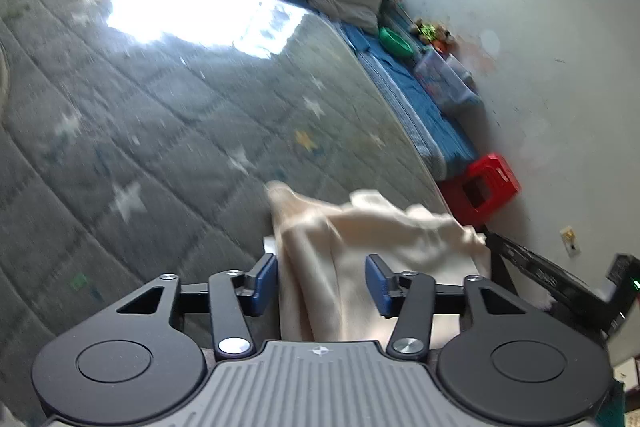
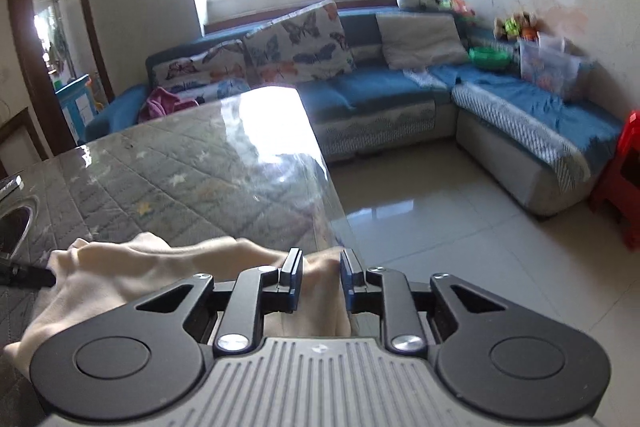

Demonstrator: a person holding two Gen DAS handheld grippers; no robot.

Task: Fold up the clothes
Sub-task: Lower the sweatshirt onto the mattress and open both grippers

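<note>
**Cream garment, bunched at table's near right corner**

Garment: a cream cloth [image 1: 372, 247], rumpled, lying on the quilted star-print table cover [image 1: 160, 131] close to the table's near edge and its right-hand edge, part of it seemingly over the glossy rim.

Left gripper [image 1: 322, 281]: jaws spread wide, cloth lies between them but the blue pads stand clear of it. Released.

Right gripper [image 2: 322, 281]: jaws narrowly parted, with a ridge of cloth [image 2: 320, 267] between them; right pad shows a gap, left contact unclear. Reads as released or only barely pinching, not a firm grasp.

Handling, judged: thin, light, limp fabric; no stiffness, will sag and slide on the smooth cover. Best hold is a pinch on a hem or corner, one per claw, then pull taut before folding. Bunched middle is poor purchase.
</note>
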